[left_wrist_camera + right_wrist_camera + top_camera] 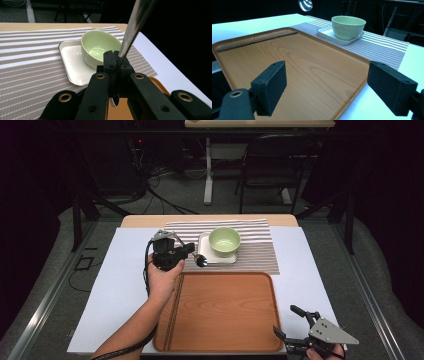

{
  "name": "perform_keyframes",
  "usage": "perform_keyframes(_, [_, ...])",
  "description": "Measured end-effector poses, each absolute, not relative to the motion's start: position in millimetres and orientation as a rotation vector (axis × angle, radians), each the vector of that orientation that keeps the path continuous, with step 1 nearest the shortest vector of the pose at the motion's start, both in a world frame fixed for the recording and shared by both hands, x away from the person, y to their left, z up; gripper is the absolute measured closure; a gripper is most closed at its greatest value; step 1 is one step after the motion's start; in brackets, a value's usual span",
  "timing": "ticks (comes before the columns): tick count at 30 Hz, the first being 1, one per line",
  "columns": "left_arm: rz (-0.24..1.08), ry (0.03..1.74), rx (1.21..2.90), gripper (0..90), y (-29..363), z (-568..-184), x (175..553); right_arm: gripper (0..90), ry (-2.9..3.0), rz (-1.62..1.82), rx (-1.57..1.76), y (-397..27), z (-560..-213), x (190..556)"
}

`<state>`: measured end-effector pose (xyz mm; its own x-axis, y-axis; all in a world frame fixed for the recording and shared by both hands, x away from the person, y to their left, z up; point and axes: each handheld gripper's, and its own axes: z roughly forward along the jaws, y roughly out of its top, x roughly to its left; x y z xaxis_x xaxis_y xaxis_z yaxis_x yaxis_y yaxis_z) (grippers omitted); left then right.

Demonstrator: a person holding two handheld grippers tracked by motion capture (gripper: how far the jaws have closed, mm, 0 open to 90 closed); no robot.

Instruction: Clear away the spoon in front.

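Left gripper (192,251) clamps shiny metal spoon (201,261) beside pale green ceramic bowl (224,240) on white square plate (206,251); striped placemat (260,251), wooden tray (225,312) near. Right gripper (287,322) open, empty. White table (110,290), dark room.

Our left gripper (192,251) is raised on an outstretched forearm, jaws clamped tight on a spoon handle (135,25) rising between them. Our right gripper (290,322) sits low and near, jaws spread wide apart, nothing between them.

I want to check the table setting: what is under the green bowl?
The green bowl stands on a white square plate, which lies on a striped placemat. The plate's part beneath the bowl is covered.
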<state>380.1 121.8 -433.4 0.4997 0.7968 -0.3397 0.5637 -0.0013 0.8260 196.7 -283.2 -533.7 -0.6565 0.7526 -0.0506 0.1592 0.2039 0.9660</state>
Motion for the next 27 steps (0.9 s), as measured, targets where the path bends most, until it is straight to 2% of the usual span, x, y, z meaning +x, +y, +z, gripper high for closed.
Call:
perform_keyframes(16, [0.243,1.192,1.709,89.0,140,-452,352,15.4,1.958,1.469,0.845,-283,-534,197])
perform_keyframes(27, [0.21,1.212,1.792,89.0,157,-466,327,15.3,1.96,1.466,0.849,-282,-534,197])
